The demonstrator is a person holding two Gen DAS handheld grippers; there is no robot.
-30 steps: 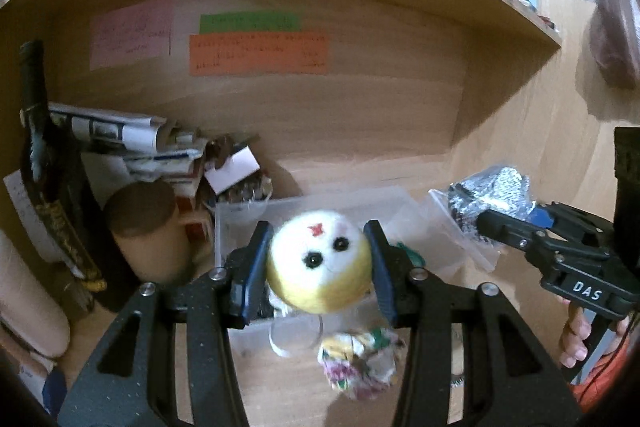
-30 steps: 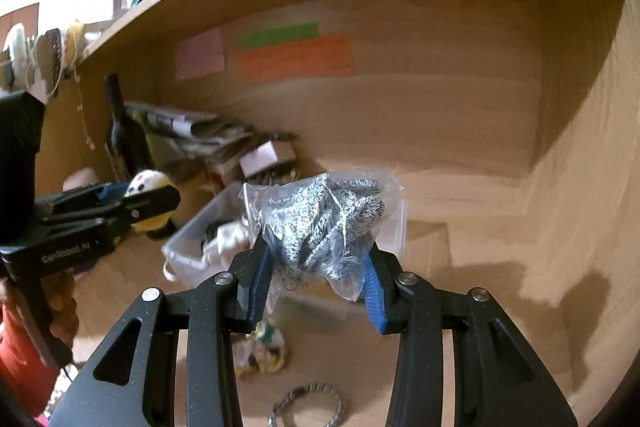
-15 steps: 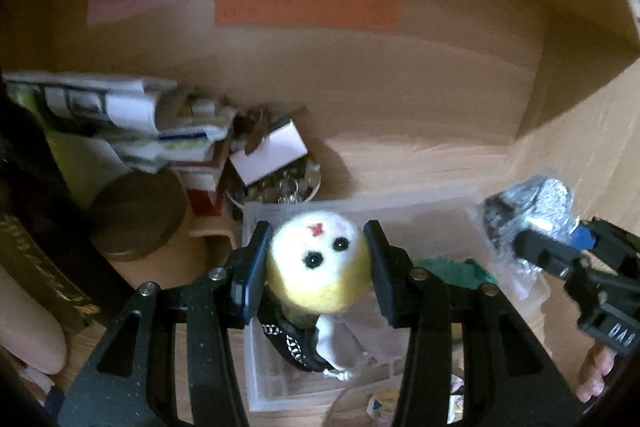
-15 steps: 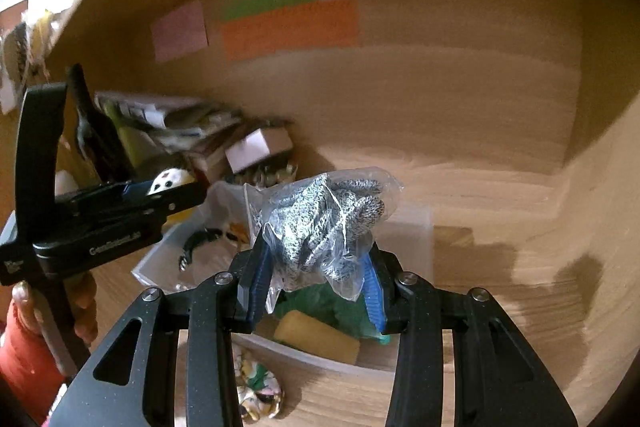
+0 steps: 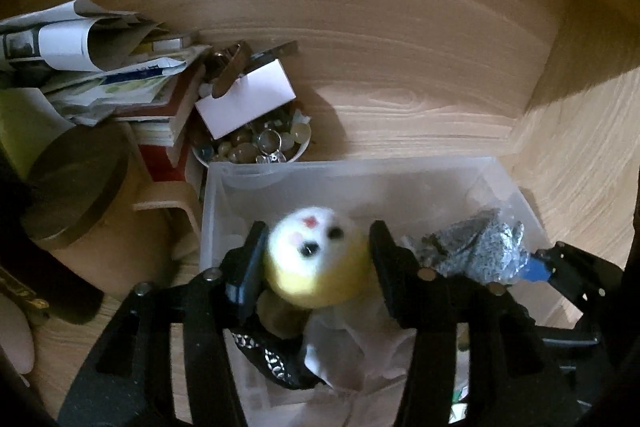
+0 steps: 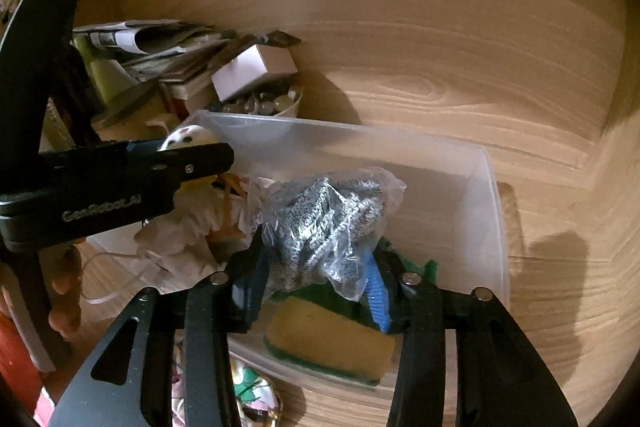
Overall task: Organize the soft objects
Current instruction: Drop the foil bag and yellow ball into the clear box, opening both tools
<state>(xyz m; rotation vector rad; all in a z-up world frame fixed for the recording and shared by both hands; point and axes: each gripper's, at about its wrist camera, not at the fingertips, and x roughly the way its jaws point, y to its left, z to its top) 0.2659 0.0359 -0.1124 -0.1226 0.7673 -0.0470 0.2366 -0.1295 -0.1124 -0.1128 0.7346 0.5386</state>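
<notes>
Above the clear plastic bin [image 6: 494,211], both grippers hang with their loads over its open top. The left gripper [image 5: 316,267] has its jaws closed on a round yellow-and-white plush toy [image 5: 316,263] over the bin's left half; the right gripper [image 6: 320,279] pinches a bagged grey knit bundle [image 6: 324,223] over the middle. To finish the drop well, I would lower each load until it sits just over the things already in the bin, a yellow sponge [image 6: 332,343] and white cloth [image 6: 188,227], then part the jaws fully so the soft items fall free without snagging on the pads. Releasing one at a time should keep the tools from colliding.

Behind the bin stands a wooden back wall [image 6: 460,39] with coloured paper notes; to the bin's left rear sit stacked papers [image 5: 88,67] and a bowl of trinkets [image 5: 256,143]. Under it lies a wood-grain desk [image 6: 560,307].
</notes>
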